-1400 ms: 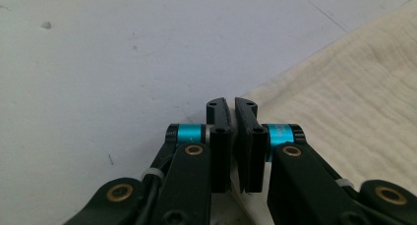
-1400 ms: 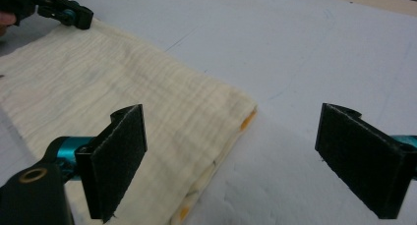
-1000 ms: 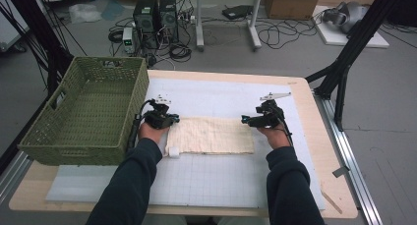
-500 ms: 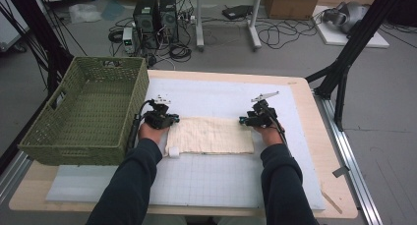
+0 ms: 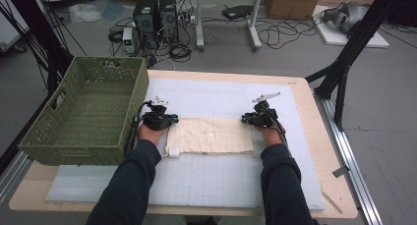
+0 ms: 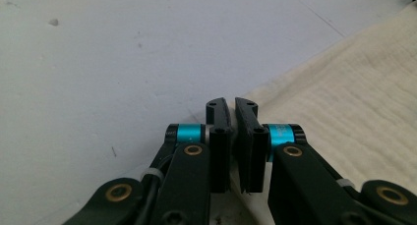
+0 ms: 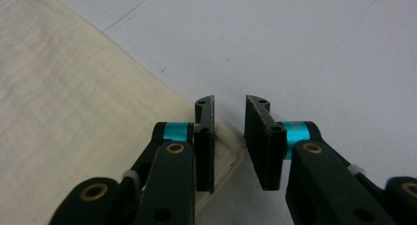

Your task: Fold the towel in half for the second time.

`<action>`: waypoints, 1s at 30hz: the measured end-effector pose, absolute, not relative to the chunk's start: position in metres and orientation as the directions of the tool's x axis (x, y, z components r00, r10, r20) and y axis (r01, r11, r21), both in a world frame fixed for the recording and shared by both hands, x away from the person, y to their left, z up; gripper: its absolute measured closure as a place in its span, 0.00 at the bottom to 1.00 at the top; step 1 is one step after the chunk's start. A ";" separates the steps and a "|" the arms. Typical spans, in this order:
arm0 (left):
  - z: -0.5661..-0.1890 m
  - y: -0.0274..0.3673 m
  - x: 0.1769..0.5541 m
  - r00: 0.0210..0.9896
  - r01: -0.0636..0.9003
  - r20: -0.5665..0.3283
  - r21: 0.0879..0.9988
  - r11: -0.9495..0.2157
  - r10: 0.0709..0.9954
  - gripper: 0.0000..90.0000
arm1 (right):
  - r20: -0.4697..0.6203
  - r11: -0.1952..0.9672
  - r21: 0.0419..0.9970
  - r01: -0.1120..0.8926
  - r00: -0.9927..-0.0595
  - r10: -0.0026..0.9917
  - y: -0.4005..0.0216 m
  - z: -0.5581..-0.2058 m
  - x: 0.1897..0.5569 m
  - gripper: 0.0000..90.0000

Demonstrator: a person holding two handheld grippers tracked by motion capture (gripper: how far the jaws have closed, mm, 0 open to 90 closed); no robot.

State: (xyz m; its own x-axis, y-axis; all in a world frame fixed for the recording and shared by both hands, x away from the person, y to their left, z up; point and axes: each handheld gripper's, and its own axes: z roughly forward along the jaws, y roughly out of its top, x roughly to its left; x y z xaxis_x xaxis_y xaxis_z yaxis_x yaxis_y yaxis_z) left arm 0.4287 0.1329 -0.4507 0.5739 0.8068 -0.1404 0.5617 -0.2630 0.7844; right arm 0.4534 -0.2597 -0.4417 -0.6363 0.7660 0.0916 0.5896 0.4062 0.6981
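Closing in on the cloth's far right corner, the right claw (image 5: 248, 118) has just been drawing its jaws together, and the hand has edged slightly leftward since the earlier frames. In the right gripper view the corner of the cream cloth (image 7: 88, 112) lies between the jaws, but a gap remains beside the right-hand pad, so I judge the pinch not yet made. My left claw (image 6: 231, 107) sits clenched on the cloth's far left corner, with a sliver of fabric visible between its pads. That folded cloth (image 5: 211, 135) lies flat on the white mat (image 5: 206, 176) in the middle of the tabletop (image 5: 339, 205), right of the green basket (image 5: 83, 112). Once both corners are pinched, I can lift that edge for another fold.
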 end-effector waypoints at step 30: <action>-0.425 0.135 0.410 0.552 0.453 -0.154 0.880 -0.140 0.820 0.95 | 0.016 0.326 0.837 0.440 -0.615 0.789 -0.262 -0.419 0.425 0.98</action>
